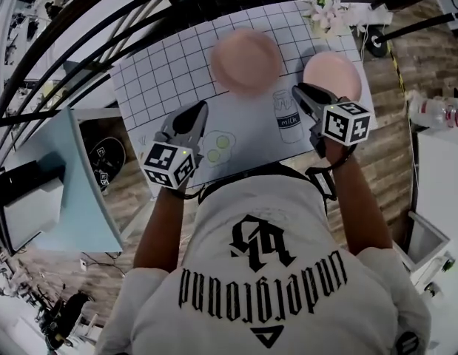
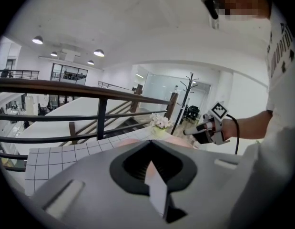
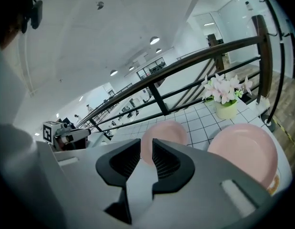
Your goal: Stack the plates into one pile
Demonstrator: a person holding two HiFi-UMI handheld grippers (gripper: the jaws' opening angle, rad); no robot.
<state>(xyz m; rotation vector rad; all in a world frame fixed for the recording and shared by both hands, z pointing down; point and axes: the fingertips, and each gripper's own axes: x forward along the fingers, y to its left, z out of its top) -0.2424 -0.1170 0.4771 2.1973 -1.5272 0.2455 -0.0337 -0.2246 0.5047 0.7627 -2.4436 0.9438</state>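
Plates: two, both pink, both lying flat on the gridded mat [image 1: 162, 72], apart from each other, not stacked. Left plate [image 1: 246, 59] is at approx 12 o'clock from mat centre. Right plate [image 1: 332, 75] is at approx 2 o'clock, near the mat's right edge. In the right gripper view the left plate [image 3: 164, 132] shows far off, straight ahead. The right plate [image 3: 242, 151] is closer, at 3 o'clock of the jaws.

Right gripper [image 1: 299, 89]: tips near the right plate's 8 o'clock rim; contact can't be told from the head view. Its own view shows the right gripper [image 3: 146, 144] w/ jaws a little apart. Nothing is between them, and only the far plate is seen through the gap. It also shows in the left gripper view [image 2: 204, 130], at 2 o'clock.

Left gripper [image 1: 199, 109]: at approx 7 o'clock of the left plate, well short of it, over plain mat. In its own view the left gripper [image 2: 151, 142] has jaw tips together and holds nothing. It points across the mat toward the railing [image 2: 90, 92].

Flowers [image 1: 325, 9] in a small pot stand at the mat's far right corner, at 12 o'clock of the right plate. A printed milk bottle [image 1: 289, 117] is on the mat betw. the two grippers, at 6 o'clock of the gap betw. the plates.
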